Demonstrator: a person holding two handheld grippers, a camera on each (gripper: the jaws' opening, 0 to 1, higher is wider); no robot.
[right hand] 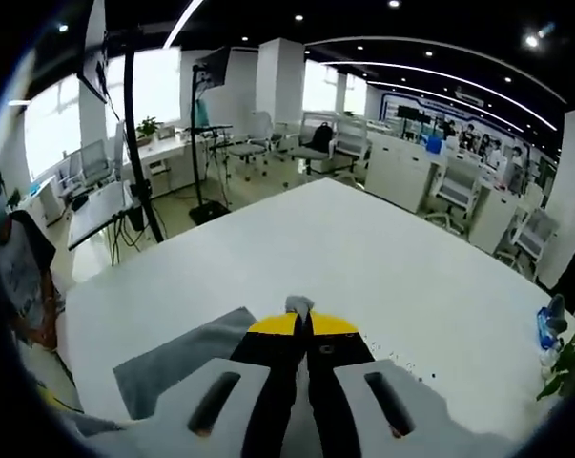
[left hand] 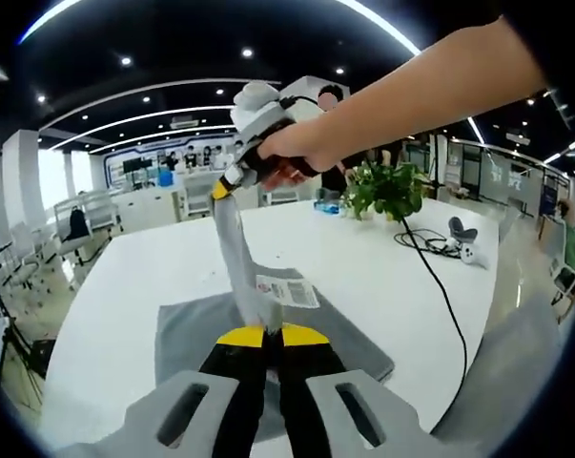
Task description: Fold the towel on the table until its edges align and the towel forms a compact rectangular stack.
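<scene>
A grey towel [left hand: 196,329] with a white label [left hand: 287,291] lies on the white table [left hand: 392,286]. One edge of it is lifted taut into a narrow strip [left hand: 237,258] between both grippers. My left gripper [left hand: 268,334] is shut on the near end of that strip. In the left gripper view, my right gripper [left hand: 220,188], held by a person's hand, is shut on the far end, raised above the table. In the right gripper view, my right gripper [right hand: 302,320] is shut with a bit of grey towel [right hand: 298,304] poking past its tips, and more towel [right hand: 173,363] hangs below left.
A potted plant [left hand: 387,189], a black cable [left hand: 440,286] and a small device [left hand: 462,234] sit on the far right of the table. A blue bottle [right hand: 548,329] stands at the table edge. Office desks and chairs [right hand: 316,143] surround it.
</scene>
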